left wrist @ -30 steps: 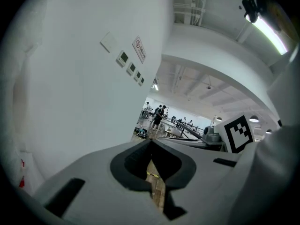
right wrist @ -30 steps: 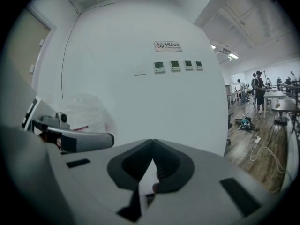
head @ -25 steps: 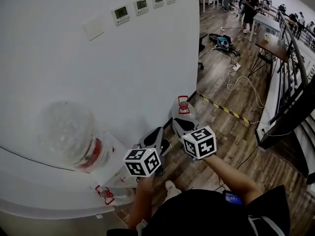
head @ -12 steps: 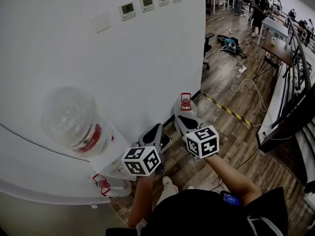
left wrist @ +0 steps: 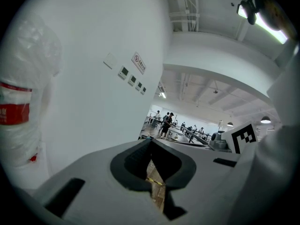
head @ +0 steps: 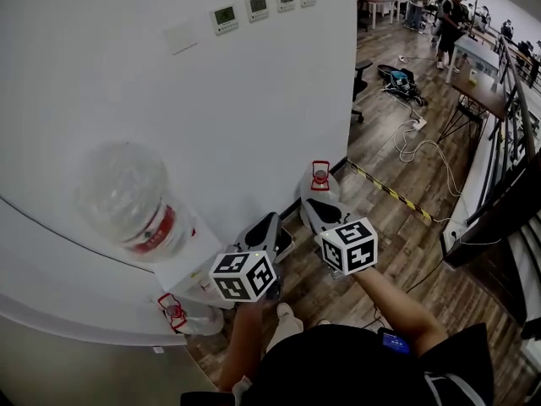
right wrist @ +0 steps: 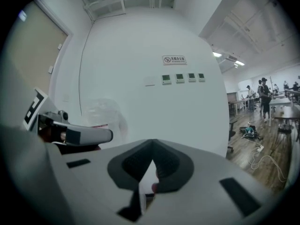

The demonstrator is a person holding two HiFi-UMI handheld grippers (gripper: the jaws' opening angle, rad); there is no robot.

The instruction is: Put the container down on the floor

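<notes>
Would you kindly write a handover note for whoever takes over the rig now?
Left gripper: shut, empty. Right gripper: shut, empty.
An upright water jug stands on the floor by the wall; a second jug rests at the foot of the dispenser; a third jug sits inverted on top.
Done: nothing held; a jug is already down.
To do: likely nothing; confirm which jug was meant.
</notes>
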